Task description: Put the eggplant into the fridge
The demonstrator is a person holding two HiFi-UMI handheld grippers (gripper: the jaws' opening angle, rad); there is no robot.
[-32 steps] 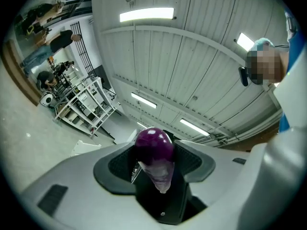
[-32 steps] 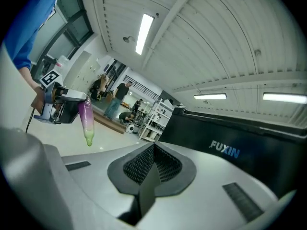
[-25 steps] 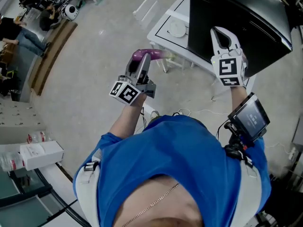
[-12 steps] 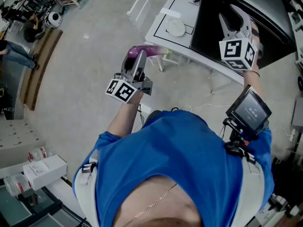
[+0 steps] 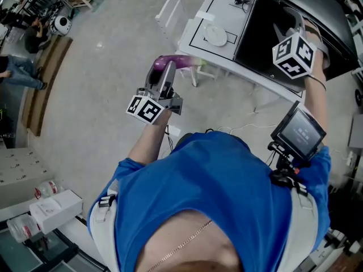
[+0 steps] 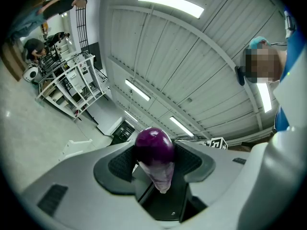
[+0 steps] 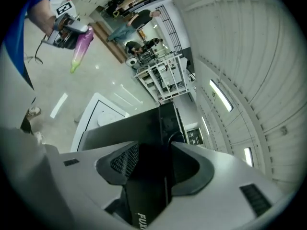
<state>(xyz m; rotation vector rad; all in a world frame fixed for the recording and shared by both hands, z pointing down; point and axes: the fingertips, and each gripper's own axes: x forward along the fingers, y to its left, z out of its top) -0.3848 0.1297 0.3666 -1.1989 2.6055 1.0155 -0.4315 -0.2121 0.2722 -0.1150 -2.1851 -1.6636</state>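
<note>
Left gripper [image 5: 166, 72]: centre of head view, clenched on eggplant [image 5: 184, 62], held over floor, well apart from fridge [image 5: 266, 33].
Right gripper [image 5: 296, 22]: upper right, jaws opening, black fridge edge between them.
Fridge: upper right, beside white table [image 5: 227, 16].

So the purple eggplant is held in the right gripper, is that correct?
Not quite: the purple eggplant is held in the left gripper, with the jaws closed on it, as the left gripper view shows.
</note>
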